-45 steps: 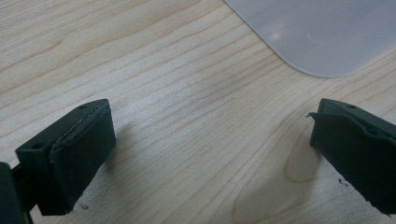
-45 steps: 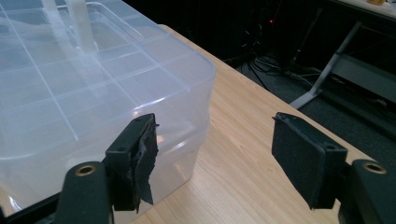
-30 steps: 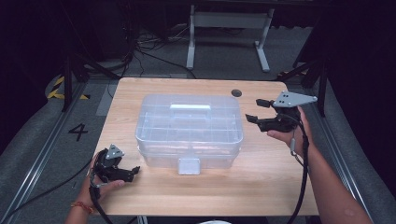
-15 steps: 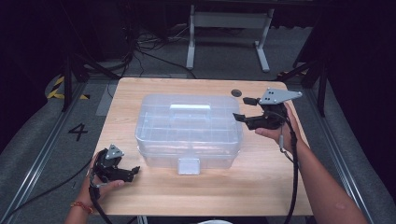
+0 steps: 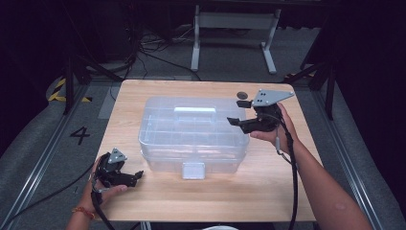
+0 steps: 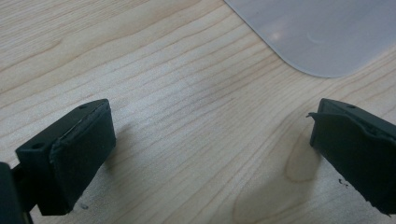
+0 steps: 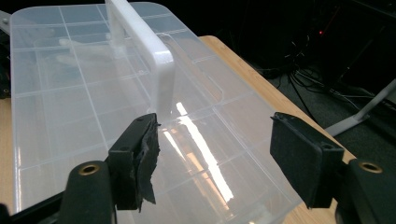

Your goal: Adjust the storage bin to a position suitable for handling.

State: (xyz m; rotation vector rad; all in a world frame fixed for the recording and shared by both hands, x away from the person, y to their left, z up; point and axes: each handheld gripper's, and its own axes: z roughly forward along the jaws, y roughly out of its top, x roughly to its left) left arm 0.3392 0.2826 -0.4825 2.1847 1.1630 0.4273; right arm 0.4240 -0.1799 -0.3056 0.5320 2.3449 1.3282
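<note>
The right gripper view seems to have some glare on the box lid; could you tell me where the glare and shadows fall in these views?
Right gripper view: a bright streak of glare runs down the clear box lid below the white handle. Left gripper view: each pad throws a soft shadow on the wooden table. High view: the table is evenly lit and the surrounding floor is dark.

A light wooden table [image 5: 143,96] with a pale grain stands on grey floor. A small dark round disc [image 5: 242,95] lies near the table's far edge. Beyond the table stands a grey metal frame stand [image 5: 230,33]. Black cables [image 5: 153,48] trail over the floor, where a number four [image 5: 80,135] is marked beside yellow-black hazard tape [image 5: 60,89].
</note>
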